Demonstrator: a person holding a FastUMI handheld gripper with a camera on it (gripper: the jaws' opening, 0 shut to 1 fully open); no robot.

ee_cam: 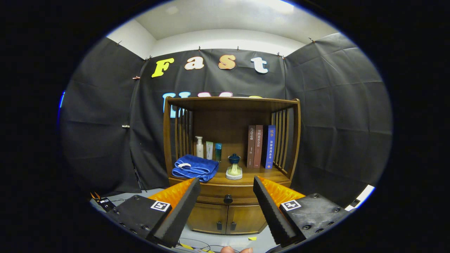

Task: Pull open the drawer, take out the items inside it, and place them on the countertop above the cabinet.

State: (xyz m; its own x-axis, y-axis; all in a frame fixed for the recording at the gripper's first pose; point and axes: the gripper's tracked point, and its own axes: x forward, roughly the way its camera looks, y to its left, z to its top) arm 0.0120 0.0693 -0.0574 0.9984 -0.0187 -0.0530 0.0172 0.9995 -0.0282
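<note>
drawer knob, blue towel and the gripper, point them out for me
drawer knob (pixel 228 199), gripper view, on its round face
blue towel (pixel 195 168), gripper view, on the folded top
gripper (pixel 226 191), gripper view, midway between its open fingers

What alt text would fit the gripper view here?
The open gripper points at a wooden cabinet some way ahead, its drawer closed, knob between the fingers. The countertop holds a folded blue towel, bottles, a small jar and books.
</note>
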